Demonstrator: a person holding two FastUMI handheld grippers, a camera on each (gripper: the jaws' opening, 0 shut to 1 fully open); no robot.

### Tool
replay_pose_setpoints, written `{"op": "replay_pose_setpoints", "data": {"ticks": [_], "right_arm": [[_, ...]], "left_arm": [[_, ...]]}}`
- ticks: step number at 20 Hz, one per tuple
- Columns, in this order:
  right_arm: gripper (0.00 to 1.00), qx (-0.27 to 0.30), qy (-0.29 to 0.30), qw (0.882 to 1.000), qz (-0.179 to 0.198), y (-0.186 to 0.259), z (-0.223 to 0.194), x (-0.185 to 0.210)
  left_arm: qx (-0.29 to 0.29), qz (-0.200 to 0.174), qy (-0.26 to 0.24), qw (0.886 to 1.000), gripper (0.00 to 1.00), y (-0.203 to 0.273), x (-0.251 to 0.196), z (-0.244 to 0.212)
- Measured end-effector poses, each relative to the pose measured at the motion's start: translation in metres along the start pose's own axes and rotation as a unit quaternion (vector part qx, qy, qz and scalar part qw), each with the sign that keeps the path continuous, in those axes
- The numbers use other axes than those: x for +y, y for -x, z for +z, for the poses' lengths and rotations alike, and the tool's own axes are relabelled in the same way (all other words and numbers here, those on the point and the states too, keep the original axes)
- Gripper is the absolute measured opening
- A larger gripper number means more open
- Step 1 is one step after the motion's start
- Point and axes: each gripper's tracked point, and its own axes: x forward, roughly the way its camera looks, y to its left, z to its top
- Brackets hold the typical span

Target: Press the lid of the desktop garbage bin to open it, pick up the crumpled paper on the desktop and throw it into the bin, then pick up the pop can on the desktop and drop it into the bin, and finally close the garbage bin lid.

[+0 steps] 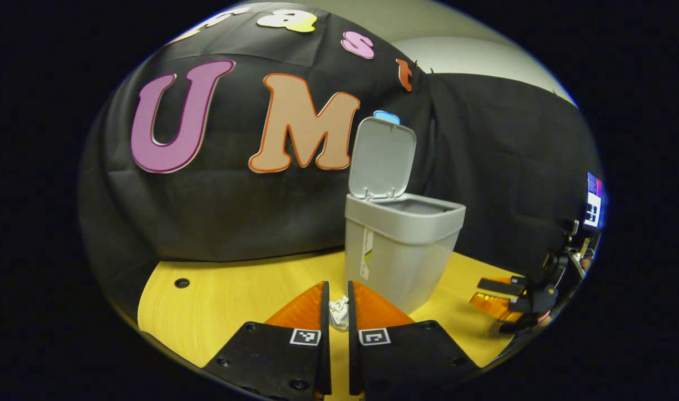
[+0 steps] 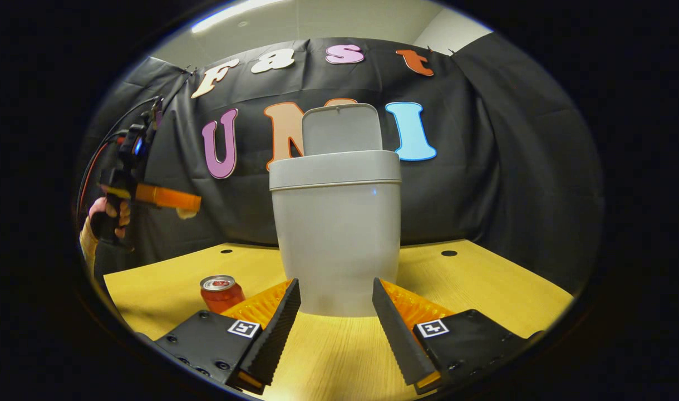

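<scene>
White crumpled paper (image 1: 338, 313) pinched between both fingers of left gripper (image 1: 338, 301), lower centre of left gripper view. Right gripper (image 2: 335, 303) spread wide, holding nothing. Grey bin (image 2: 338, 234) centre, lid (image 2: 342, 129) raised, contents unseen. Red can (image 2: 221, 292) lower left, label unreadable.

Garbage bin (image 2: 339, 234): stands mid-table, directly ahead of the right gripper (image 2: 336, 295). Lid (image 2: 342, 129) upright at the rear; mouth unobstructed from above. Pop can (image 2: 221, 292): left of bin, apart. Bare table (image 2: 484, 284) right.
</scene>
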Motion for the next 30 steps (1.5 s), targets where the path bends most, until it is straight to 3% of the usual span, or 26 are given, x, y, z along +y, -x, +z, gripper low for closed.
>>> {"op": "replay_pose_setpoints", "data": {"ticks": [2, 9, 12, 18, 23, 26, 28, 30], "right_arm": [[0.87, 0.006, -0.002, 1.000, 0.001, 0.002, -0.005, -0.002], [0.89, 0.014, -0.015, 1.000, 0.006, 0.003, -0.014, -0.001], [0.89, 0.016, -0.013, 1.000, 0.009, 0.003, -0.018, 0.001], [0.89, 0.022, -0.015, 0.999, 0.024, 0.008, -0.022, 0.009], [0.89, 0.028, -0.017, 0.999, 0.036, 0.005, -0.026, 0.015], [0.89, 0.032, -0.020, 0.998, 0.042, 0.004, -0.028, 0.020], [0.87, 0.033, -0.020, 0.998, 0.044, 0.003, -0.028, 0.021], [0.89, 0.033, -0.019, 0.998, 0.048, 0.002, -0.029, 0.026]], "left_arm": [[-0.018, -0.004, -0.010, 1.000, 0.10, -0.017, -0.011, 0.030], [-0.065, -0.071, -0.046, 0.994, 0.10, -0.068, -0.089, 0.107], [-0.067, -0.094, -0.053, 0.992, 0.10, -0.093, -0.118, 0.116], [-0.053, -0.103, -0.050, 0.992, 0.12, -0.143, -0.138, 0.109], [-0.042, -0.103, -0.036, 0.993, 0.37, -0.154, -0.135, 0.099], [-0.052, -0.090, -0.033, 0.994, 0.85, -0.152, -0.122, 0.103], [-0.057, -0.081, -0.035, 0.994, 0.95, -0.145, -0.113, 0.104], [-0.058, -0.075, -0.034, 0.995, 0.95, -0.138, -0.105, 0.104]]}}
